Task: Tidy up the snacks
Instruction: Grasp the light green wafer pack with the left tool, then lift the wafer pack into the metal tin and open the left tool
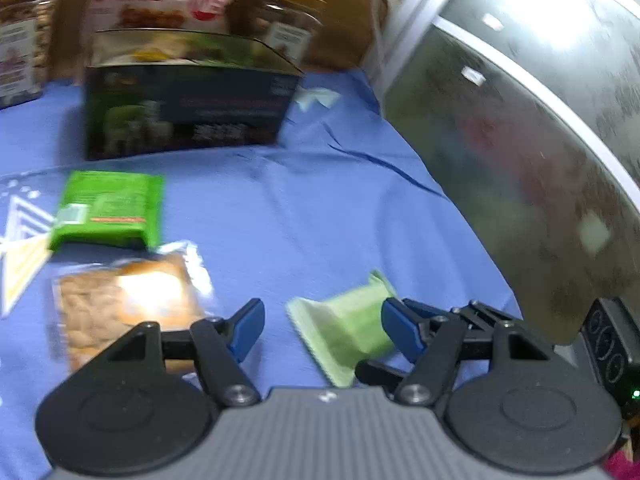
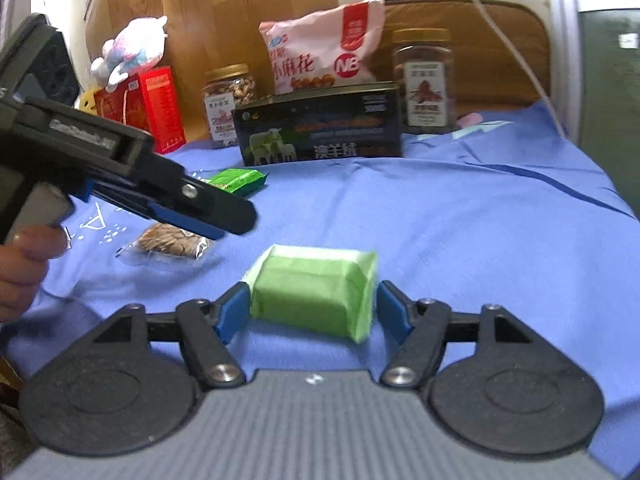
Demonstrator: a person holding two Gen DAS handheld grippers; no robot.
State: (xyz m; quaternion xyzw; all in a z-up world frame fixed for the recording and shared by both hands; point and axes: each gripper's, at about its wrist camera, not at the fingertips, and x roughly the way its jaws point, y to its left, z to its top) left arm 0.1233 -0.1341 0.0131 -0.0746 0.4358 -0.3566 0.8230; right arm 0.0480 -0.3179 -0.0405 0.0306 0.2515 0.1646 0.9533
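My right gripper [image 2: 314, 306] straddles the pale green packet [image 2: 316, 290], pads not clearly pressing; next I clench, while my left gripper [image 1: 322, 328] hangs empty and parted

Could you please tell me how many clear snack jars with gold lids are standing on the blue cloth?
2. One jar stands left of the dark box; the other jar stands at the box's right end. More may hide behind the box and the pink bag.

Blue cloth [image 2: 460, 220] carries snack packets [image 2: 316, 292], box [image 2: 320, 128], jars [image 2: 426, 80].
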